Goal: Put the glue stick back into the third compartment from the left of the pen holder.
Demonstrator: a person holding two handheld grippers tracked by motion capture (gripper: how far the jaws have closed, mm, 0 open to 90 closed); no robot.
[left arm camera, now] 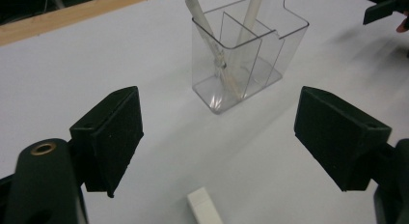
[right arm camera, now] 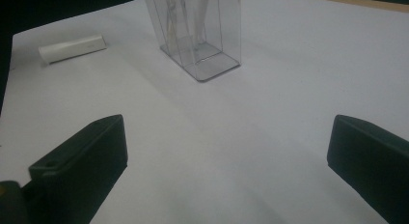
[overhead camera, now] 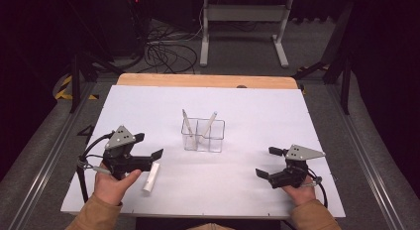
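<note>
Nearby, white marker (overhead camera: 151, 176) is lying lengthwise just ahead of left gripper (overhead camera: 150, 151), jaws spread, gripping nothing; right gripper (overhead camera: 265, 163) is waiting farther off, also spread.

Left hand-held gripper (overhead camera: 150, 145) hovers open-jawed just above white marker (overhead camera: 151, 176) near clear holder (overhead camera: 203, 136).

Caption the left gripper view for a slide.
Open left claw above a white cylindrical marker, facing a clear plastic two-compartment holder with pens.

Both forearms come in low over the near edge of the worktop (overhead camera: 208, 98), the left gripper (overhead camera: 150, 146) and the right gripper (overhead camera: 266, 163) each held level, jaws spread wide with nothing between them, apparently pointing inward.
</note>
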